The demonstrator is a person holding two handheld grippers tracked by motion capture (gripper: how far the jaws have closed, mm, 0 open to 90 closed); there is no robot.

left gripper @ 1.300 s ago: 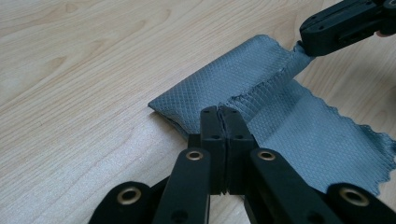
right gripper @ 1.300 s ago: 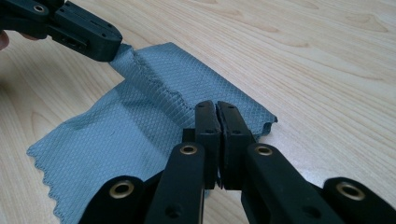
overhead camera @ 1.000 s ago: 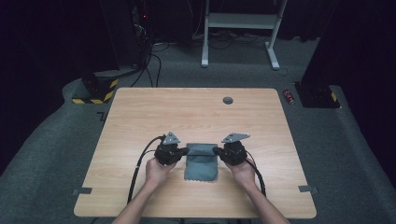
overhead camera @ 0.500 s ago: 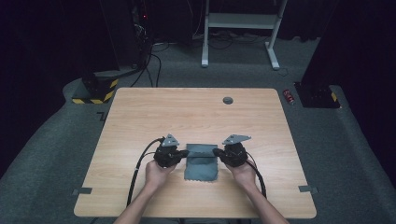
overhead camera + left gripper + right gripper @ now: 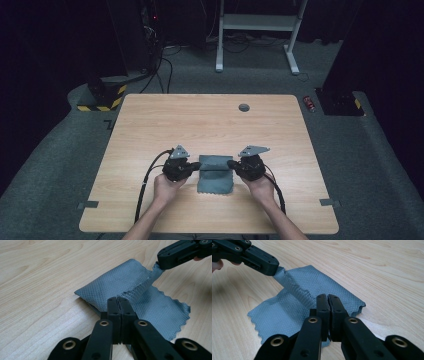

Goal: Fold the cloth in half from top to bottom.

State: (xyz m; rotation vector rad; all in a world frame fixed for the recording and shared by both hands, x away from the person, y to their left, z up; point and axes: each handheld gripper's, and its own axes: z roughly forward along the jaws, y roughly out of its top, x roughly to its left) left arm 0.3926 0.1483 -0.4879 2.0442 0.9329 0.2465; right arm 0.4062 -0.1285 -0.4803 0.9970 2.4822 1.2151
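The grey cloth (image 5: 215, 175) is pinched at one corner by the left claw (image 5: 196, 166) and at the other by the right claw (image 5: 231, 164), and is stretched between them

Tabletop (image 5: 210, 120): pale wood grain, rectangular, rounded corners, evenly lit from above. Small dark round grommet (image 5: 244, 107) set near the far edge, right of centre.

Floor (image 5: 65, 165): grey carpet all round, lit near the tabletop, falling into darkness farther out. Two short strips of grey tape (image 5: 84, 205) (image 5: 327, 202) on the carpet, one off each near corner.

Far left: a black block with yellow-and-black hazard striping (image 5: 102, 97), black cables (image 5: 162, 75) trailing from it across the carpet. Behind it a dark cabinet (image 5: 135, 30) with a small red light.

Far centre: white metal frame legs (image 5: 292, 45) of another stand.

Far right: a small red can (image 5: 310, 102) lying on the carpet, beside a dark base (image 5: 342, 102).
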